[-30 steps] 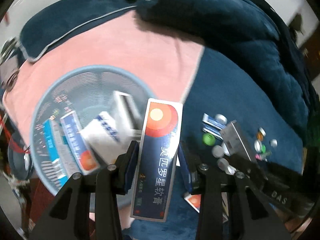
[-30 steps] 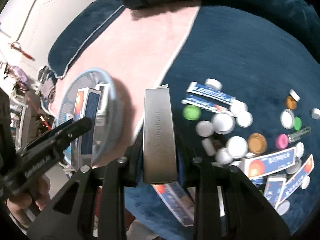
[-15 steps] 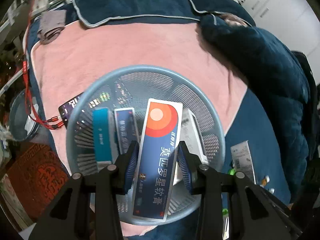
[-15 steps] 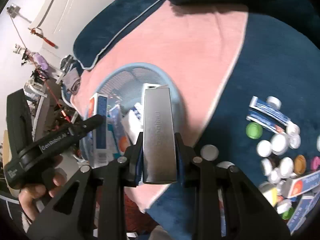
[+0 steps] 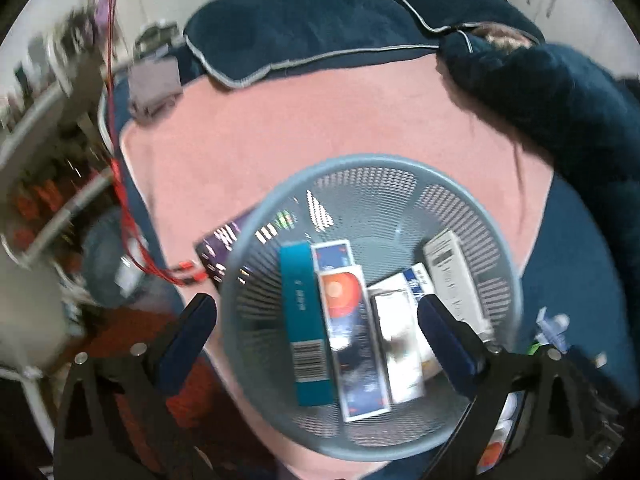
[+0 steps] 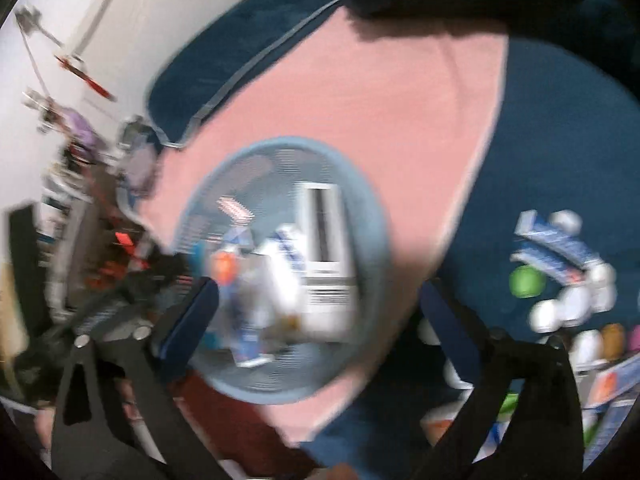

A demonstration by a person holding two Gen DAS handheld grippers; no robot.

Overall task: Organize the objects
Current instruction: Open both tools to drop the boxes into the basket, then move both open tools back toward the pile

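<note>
Both grippers hang over a round blue-grey mesh basket (image 5: 372,160) that sits on a pink towel. My left gripper (image 5: 316,324) is opening, with its jaws spread wide and nothing between the pads. Below it in the basket lies the dark blue box with an orange circle (image 5: 352,340), between a teal box (image 5: 304,320) and a silver-white box (image 5: 400,344). My right gripper (image 6: 316,316) is also opening wide and holds nothing. Its view is blurred: the basket (image 6: 288,142) holds a white box (image 6: 324,256) and other boxes I cannot tell apart.
A phone (image 5: 220,252) with red cables lies on the pink towel (image 5: 320,112) left of the basket. Loose bottle caps (image 6: 560,308) and small boxes (image 6: 556,244) are scattered on the dark blue blanket to the right. Dark blue pillows (image 5: 300,28) lie behind.
Both grippers moved left until they were over the basket, then opened. The dark blue box left the left jaws and the silver box left the right jaws; both now lie in the basket.
</note>
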